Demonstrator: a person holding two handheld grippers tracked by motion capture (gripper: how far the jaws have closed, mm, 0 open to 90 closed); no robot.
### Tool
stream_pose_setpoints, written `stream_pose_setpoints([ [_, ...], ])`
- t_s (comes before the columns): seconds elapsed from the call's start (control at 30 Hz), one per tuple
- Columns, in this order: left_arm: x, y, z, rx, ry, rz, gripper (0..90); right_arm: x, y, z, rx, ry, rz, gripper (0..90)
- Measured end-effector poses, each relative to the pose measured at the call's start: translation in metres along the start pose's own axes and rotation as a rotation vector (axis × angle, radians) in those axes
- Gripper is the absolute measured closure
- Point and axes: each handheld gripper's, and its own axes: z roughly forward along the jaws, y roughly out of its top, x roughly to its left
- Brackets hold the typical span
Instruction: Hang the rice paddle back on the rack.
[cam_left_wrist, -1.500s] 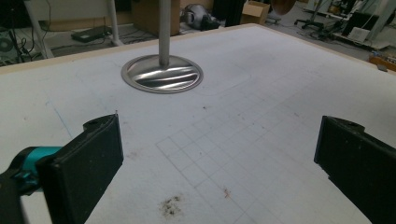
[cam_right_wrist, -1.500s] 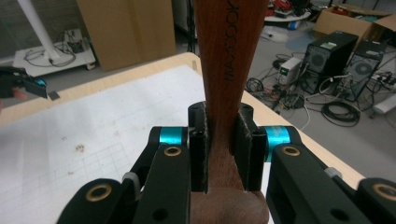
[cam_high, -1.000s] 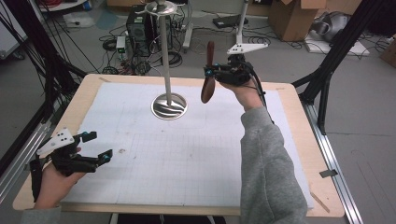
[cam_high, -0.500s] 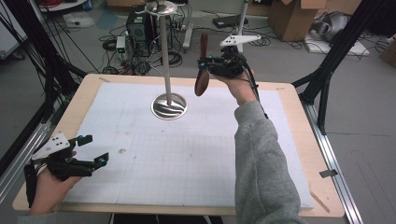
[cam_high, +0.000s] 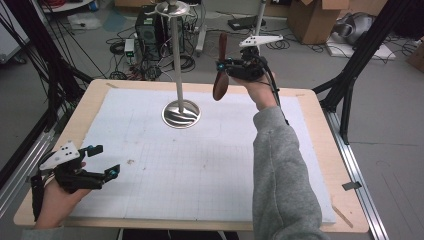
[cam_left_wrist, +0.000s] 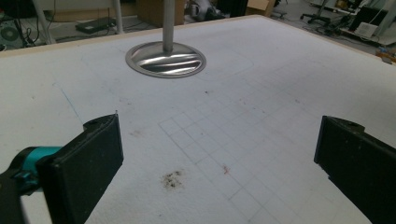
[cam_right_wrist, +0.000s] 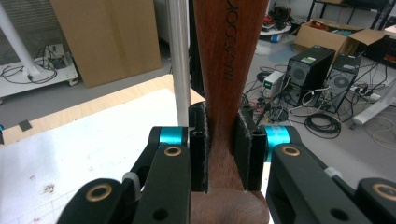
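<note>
counter (cam_high: 320, 150): wooden top w/ white gridded mat over most of it; small brown stain on mat near left edge (cam_high: 131, 161).
stand (cam_high: 180, 114): round metal base on mat, toward far edge, a bit left of centre; thin pole goes straight up to small disc at top.
spoon (cam_high: 220, 80): dark wood, held in air over far edge, right of stand pole, apart from it. Roughly upright, handle up, bowl down.
right gripper (cam_high: 231, 65): above far edge, jaws nearly closed, pads clamped on spoon neck just above bowl. In right gripper view spoon (cam_right_wrist: 227, 70) runs up between pads (cam_right_wrist: 200, 140), pole just left of it.
left gripper (cam_high: 107, 162): at near left corner, low over mat, jaws wide apart, nothing in them; points toward stand. Left gripper view: bare mat between jaws, stand base (cam_left_wrist: 166, 58) ahead.
</note>
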Motion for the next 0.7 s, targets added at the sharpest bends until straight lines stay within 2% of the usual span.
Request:
stream_pose_setpoints([
  [0.13,0.0,-0.001,0.0,0.004,0.0,0.0,1.7,-0.001,0.004,-0.001,0.005,-0.003,-0.009,77.5],
  [0.23,0.001,0.0,-0.001,0.001,0.001,0.001,1.7,-0.004,0.005,-0.003,-0.006,-0.009,0.013,77.6],
  [0.37,0.002,-0.001,-0.002,0.0,0.002,-0.002,1.7,-0.005,0.01,-0.007,0.001,-0.02,0.008,77.6],
  [0.43,0.001,-0.001,-0.001,-0.001,0.002,-0.005,1.7,-0.005,0.012,-0.007,0.001,-0.011,0.022,77.6],
  [0.63,-0.001,-0.001,0.0,0.002,-0.002,-0.001,1.7,-0.003,0.019,-0.006,0.027,-0.01,0.006,77.6],
  [0.7,-0.003,-0.001,0.0,-0.001,-0.002,0.002,1.7,0.001,0.026,-0.006,0.04,-0.015,-0.018,77.6],
])
